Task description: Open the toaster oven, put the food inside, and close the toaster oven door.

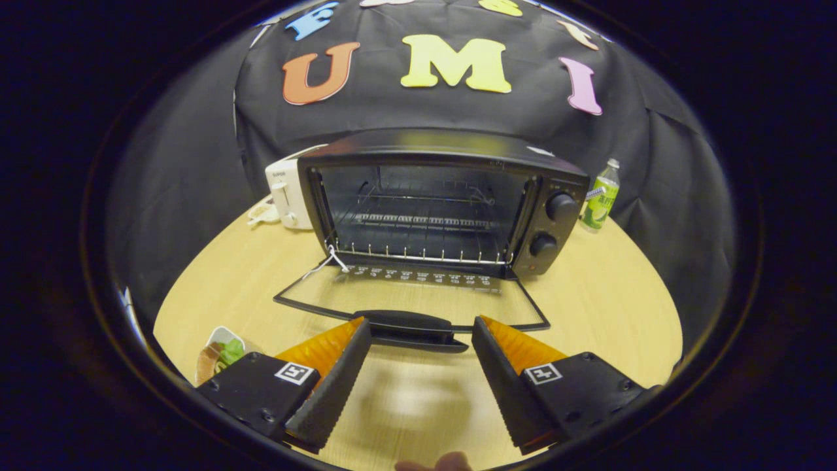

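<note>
The round pale wooden counter (pixel 588 307) carries a black toaster oven (pixel 444 203) whose glass door (pixel 412 297) lies folded flat toward the gripper, its dark handle (pixel 409 327) at the near edge. Inside the oven sit bare wire racks. Behind its left side stands a white toaster (pixel 288 193); to its right, a small green-labelled plastic bottle (pixel 601 196). A white tray of food (pixel 219 356), green and brown, rests left of the fingers. The gripper (pixel 418 343) has its jaws spread wide, grasping nothing, tips flanking the door handle.
</note>
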The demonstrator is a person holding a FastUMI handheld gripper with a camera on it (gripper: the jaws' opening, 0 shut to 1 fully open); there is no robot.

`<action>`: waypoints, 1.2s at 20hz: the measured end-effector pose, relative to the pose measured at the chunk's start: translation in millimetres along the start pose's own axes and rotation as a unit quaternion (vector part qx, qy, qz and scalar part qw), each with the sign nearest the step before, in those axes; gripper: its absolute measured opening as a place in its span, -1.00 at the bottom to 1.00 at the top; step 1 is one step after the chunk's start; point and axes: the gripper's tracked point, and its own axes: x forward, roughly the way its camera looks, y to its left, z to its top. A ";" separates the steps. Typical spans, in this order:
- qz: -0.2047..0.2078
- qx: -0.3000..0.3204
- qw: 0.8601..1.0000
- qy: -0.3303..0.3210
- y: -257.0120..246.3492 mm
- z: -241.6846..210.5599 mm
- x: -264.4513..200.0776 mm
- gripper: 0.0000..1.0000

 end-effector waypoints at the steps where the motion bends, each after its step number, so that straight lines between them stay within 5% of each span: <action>1: 0.001 -0.001 1.000 0.008 1.1 -5.3 0.4 1.00; 8: 0.047 -0.012 0.998 -0.029 -3.4 55.2 -63.7 1.00; 15: 0.175 0.014 0.984 0.010 16.7 97.7 -153.6 1.00; 19: 0.241 0.085 0.964 0.076 50.1 81.8 -172.1 1.00; 24: 0.304 0.162 0.917 0.202 105.2 20.1 -156.1 1.00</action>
